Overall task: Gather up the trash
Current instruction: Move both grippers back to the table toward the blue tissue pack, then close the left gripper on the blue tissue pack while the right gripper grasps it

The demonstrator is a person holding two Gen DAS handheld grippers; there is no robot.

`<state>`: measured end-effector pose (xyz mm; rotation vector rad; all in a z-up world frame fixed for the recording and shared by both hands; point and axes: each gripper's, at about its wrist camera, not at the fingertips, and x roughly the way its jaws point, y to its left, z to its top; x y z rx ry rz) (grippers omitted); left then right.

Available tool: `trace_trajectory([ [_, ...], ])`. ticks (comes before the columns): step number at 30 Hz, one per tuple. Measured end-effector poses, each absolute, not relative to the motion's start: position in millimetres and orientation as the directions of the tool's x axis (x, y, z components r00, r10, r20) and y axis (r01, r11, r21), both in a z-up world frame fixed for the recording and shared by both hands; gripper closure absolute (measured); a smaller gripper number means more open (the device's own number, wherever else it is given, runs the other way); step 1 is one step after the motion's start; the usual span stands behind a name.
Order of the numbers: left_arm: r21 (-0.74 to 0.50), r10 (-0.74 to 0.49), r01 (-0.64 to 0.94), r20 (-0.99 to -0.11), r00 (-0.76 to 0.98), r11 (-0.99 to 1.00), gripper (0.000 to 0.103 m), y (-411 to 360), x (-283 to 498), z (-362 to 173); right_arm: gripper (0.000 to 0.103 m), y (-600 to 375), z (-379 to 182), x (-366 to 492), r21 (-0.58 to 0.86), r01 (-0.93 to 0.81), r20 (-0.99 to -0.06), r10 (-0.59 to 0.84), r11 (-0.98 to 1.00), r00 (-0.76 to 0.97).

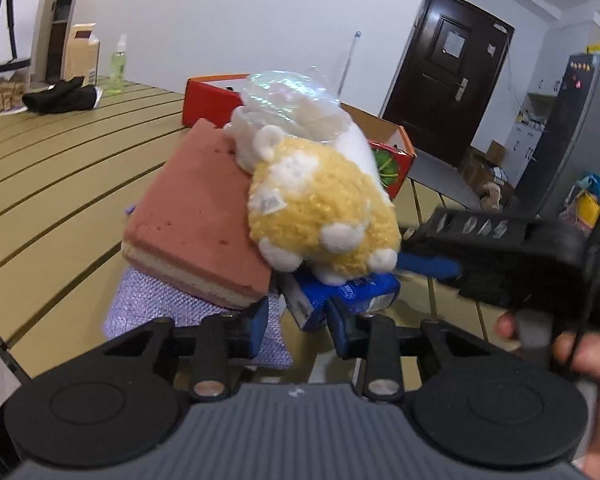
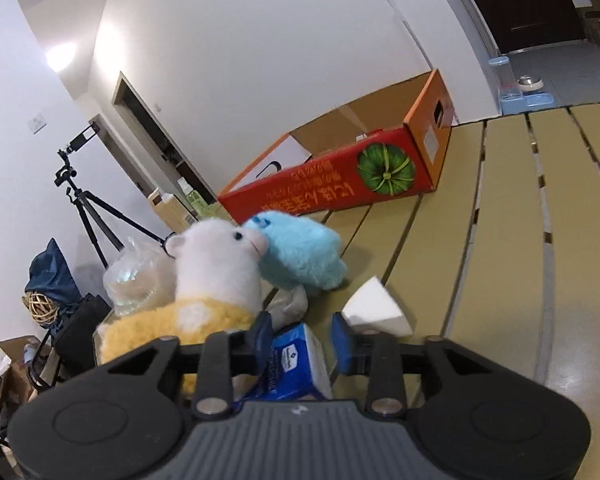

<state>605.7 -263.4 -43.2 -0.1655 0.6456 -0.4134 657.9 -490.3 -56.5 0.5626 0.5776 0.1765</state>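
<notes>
A blue and white pack lies under a pile on the slatted table: a yellow and white plush, a pink sponge, a lilac cloth and a clear plastic bag. My left gripper has its pads around the pack's near corner, the right pad touching it and cloth against the left pad. My right gripper reaches in from the right, below the plush. In the right wrist view the pack sits between the right gripper pads, with a thin gap at the right pad.
An open red cardboard box lies behind the pile. A blue plush and a white foam wedge rest beside it. Black cloth and a green bottle sit at the far left. A hand holds the right gripper.
</notes>
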Motion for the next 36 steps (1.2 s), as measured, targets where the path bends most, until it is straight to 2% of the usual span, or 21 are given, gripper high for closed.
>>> trace_trajectory([
  [3,-0.330,-0.460,0.326,-0.538,0.706,0.886,0.069,-259.7,605.1,-42.8,0.072,-487.9,-62.2,659.7,0.563,-0.002,-0.490,0.336,0.826,0.805],
  [4,-0.357,-0.478,0.327,-0.532,0.699,0.875,0.069,-257.8,607.5,-42.2,0.077,-488.3,-60.8,658.6,0.573,-0.005,-0.494,0.350,0.820,0.796],
  [6,-0.403,-0.506,0.325,-0.518,0.690,0.855,0.069,-254.7,614.3,-41.2,0.079,-487.5,-59.0,652.8,0.576,-0.007,-0.501,0.360,0.818,0.787],
  [10,-0.431,-0.528,0.328,-0.516,0.674,0.840,0.074,-254.5,622.8,-42.4,0.081,-483.7,-54.5,631.1,0.534,-0.020,-0.522,0.348,0.845,0.779],
  [15,-0.486,-0.588,0.350,-0.526,0.615,0.800,0.075,-263.9,595.8,-40.8,0.082,-496.2,-42.6,582.1,0.493,0.068,-0.585,0.273,0.867,0.764],
  [19,-0.485,-0.622,0.396,-0.529,0.577,0.780,0.075,-278.5,571.9,-40.3,0.083,-495.4,-27.4,536.9,0.397,0.109,-0.602,0.169,0.911,0.780],
  [24,-0.465,-0.635,0.435,-0.511,0.580,0.771,0.078,-274.5,544.7,-31.4,0.085,-492.9,-21.0,486.5,0.420,0.119,-0.560,0.153,0.900,0.814],
  [31,-0.433,-0.591,0.412,-0.470,0.655,0.802,0.078,-202.9,500.8,-9.1,0.085,-436.6,-5.2,485.1,0.430,-0.042,-0.486,0.271,0.902,0.831],
  [36,-0.411,-0.507,0.323,-0.498,0.704,0.852,0.078,-116.1,486.7,-5.4,0.085,-346.1,-12.2,507.9,0.416,-0.184,-0.513,0.397,0.891,0.761],
])
